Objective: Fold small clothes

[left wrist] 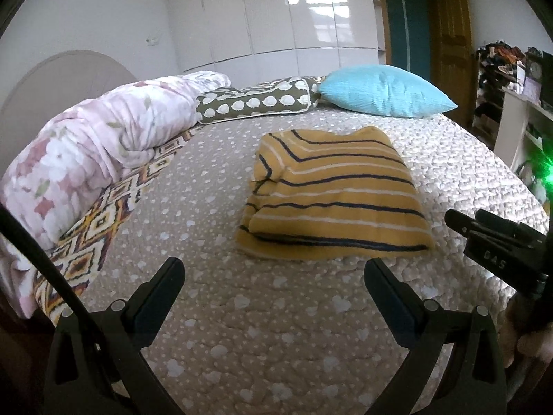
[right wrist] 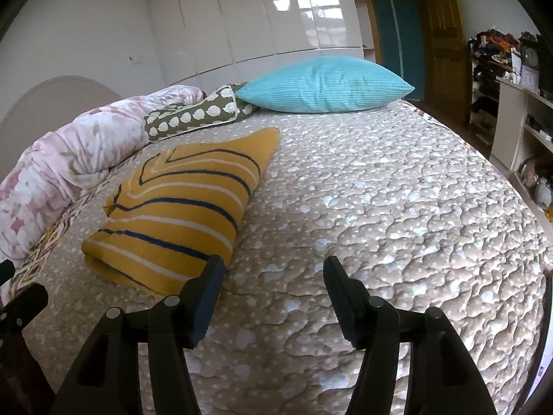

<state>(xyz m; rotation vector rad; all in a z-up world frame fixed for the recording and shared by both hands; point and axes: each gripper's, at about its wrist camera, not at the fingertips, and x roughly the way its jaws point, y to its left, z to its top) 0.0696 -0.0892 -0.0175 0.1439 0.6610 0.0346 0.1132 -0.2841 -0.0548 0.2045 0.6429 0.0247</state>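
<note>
One folded garment (left wrist: 331,193), mustard yellow with navy and white stripes, lies flat on the bed (left wrist: 242,328), on its quilted dotted cover, about midway across and somewhat nearer the foot edge where the grippers hover than the far edge with the pillows. Folded into a rough rectangle, it has its long axis running from the near edge toward the far edge, the thick folded end facing the near edge and a looser, narrower end pointing at the pillows. Most stripes cross it side to side; near the far end they bend into an angle.

The left gripper (left wrist: 274,269) hangs above bare cover just short of the garment's near end, its jaws spread wide with nothing between them. The right gripper (right wrist: 273,266) sits at the garment's near right corner: its jaws stand well apart and empty, the left finger (right wrist: 211,287) right by the fabric's corner, though contact cannot be told.

Along the far edge lie two pillows: one turquoise pillow (left wrist: 383,91) toward the right corner and one olive pillow with white shell shapes (left wrist: 255,102) beside it. One pink floral duvet (left wrist: 103,138) is bunched along the left edge, over one diamond-patterned blanket (left wrist: 100,221).
</note>
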